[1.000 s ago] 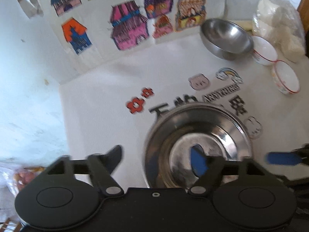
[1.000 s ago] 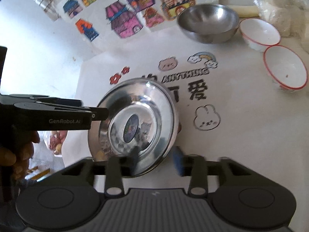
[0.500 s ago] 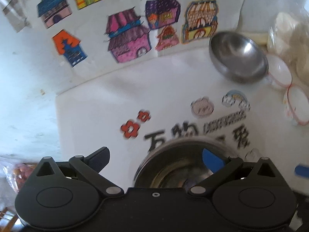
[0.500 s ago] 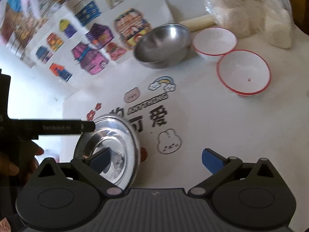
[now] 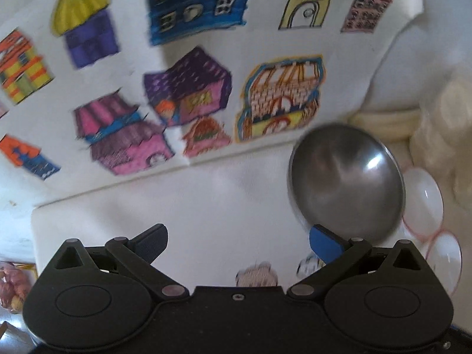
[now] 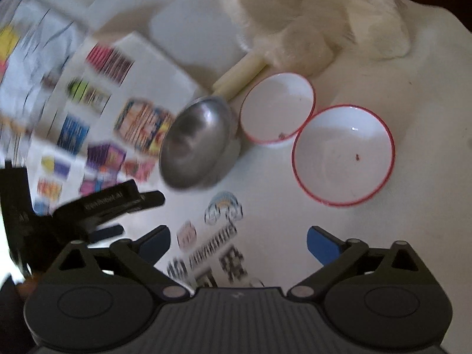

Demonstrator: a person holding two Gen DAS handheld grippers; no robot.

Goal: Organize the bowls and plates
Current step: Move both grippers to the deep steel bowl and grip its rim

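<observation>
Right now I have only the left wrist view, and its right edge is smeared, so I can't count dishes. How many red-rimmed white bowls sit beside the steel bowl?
Observer: Two, side by side. The far red-rimmed bowl sits right next to the steel bowl, and the near red-rimmed bowl is on its other side.
Operator: Anything in them?
Observer: Only a small dark speck in each.
Operator: Is the right hand-held gripper carrying anything?
Observer: No. The right hand-held gripper has nothing between its jaws, which are closing above the printed tablecloth.
</observation>
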